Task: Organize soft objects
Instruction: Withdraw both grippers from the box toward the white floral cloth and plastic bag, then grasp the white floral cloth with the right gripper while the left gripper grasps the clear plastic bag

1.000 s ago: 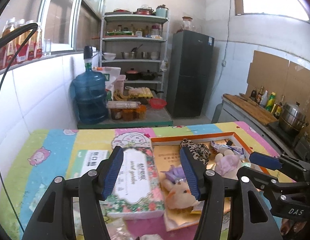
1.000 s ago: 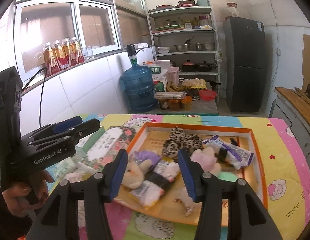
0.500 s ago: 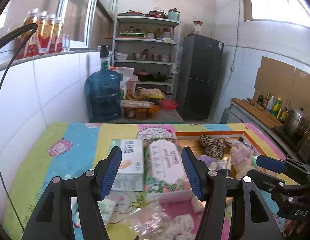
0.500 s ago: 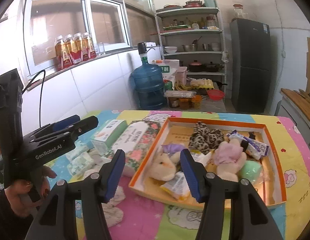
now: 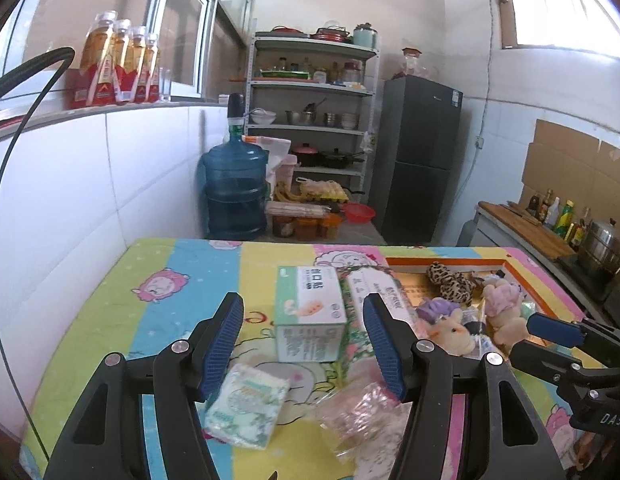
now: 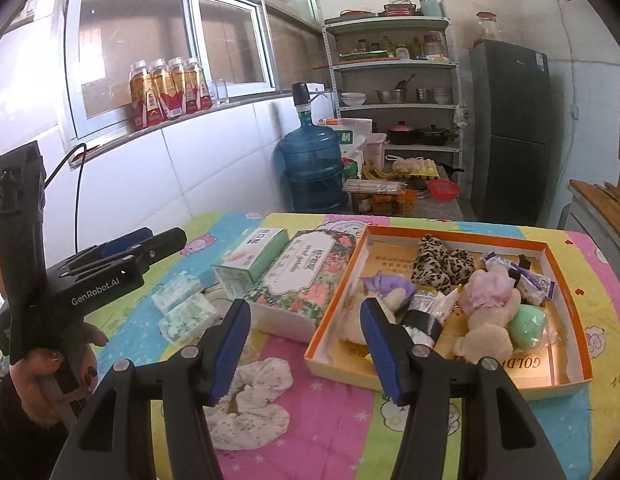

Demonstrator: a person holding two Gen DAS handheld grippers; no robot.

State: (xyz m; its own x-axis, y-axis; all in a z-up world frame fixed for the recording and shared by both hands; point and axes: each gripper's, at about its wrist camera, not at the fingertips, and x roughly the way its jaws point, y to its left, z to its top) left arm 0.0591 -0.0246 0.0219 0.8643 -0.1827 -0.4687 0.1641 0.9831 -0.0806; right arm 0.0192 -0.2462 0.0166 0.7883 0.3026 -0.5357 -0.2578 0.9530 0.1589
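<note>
An orange-rimmed cardboard tray holds several soft things: a leopard-print plush, a pink plush, a purple-capped plush and a green ball. The tray also shows at the right of the left wrist view. A floral tissue box and a green-white box lie left of it. Small tissue packs and a crumpled white cloth lie on the cartoon tablecloth. My left gripper is open and empty above the green-white box. My right gripper is open and empty at the tray's near left corner.
A clear plastic bag lies near the left gripper. Beyond the table stand a blue water jug, a metal shelf and a dark fridge. A white tiled wall runs along the left.
Both grippers have pulled back and swung left. The tissue packs, cloth and green-white box have come into view; the tray sits further right and farther off. Both stay open.
</note>
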